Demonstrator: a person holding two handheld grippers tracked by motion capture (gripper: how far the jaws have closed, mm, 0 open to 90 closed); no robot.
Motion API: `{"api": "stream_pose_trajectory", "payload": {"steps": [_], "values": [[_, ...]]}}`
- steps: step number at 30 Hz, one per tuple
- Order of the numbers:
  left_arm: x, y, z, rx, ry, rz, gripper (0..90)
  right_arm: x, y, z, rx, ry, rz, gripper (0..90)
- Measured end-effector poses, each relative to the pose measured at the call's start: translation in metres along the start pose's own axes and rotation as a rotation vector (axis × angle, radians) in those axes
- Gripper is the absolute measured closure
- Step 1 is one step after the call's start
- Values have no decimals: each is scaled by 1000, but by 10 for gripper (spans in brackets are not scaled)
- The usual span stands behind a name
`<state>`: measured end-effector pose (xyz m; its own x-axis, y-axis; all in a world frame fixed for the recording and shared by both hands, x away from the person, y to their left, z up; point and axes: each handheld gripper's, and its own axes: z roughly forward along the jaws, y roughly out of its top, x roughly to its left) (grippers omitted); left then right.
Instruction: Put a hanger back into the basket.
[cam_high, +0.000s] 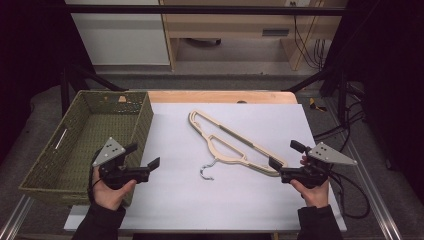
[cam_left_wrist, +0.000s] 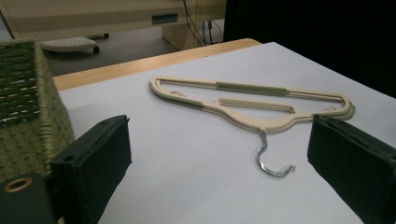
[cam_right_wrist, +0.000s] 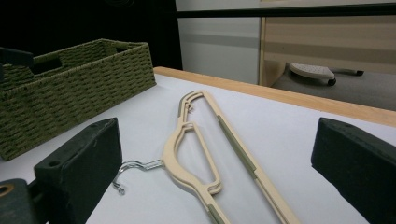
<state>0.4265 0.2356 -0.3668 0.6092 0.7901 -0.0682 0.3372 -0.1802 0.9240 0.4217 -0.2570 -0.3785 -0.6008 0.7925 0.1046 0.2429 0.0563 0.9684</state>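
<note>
Two grippers, left (cam_high: 144, 156) and right (cam_high: 283, 159), hover wide-jawed and empty at lower frame, flanking a hanger (cam_high: 231, 145) at centre; basket (cam_high: 142, 120) at left.

Cream hanger (cam_left_wrist: 252, 105) lies on white sheet (cam_left_wrist: 196, 154) beside basket (cam_left_wrist: 28, 112).
</note>
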Motion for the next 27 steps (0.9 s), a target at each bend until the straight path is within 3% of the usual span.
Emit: {"api": "stream_pose_trajectory", "payload": {"steps": [8,18,27], "values": [[-22,4,33,74,-38,46,67,1,0,1,1,6,0,26],[-39,9,74,120,-70,26,119,3,-1,6,17,12,-4,27],[-56,2,116,198,-99,31,181,3,-2,6,20,18,-8,30]]}}
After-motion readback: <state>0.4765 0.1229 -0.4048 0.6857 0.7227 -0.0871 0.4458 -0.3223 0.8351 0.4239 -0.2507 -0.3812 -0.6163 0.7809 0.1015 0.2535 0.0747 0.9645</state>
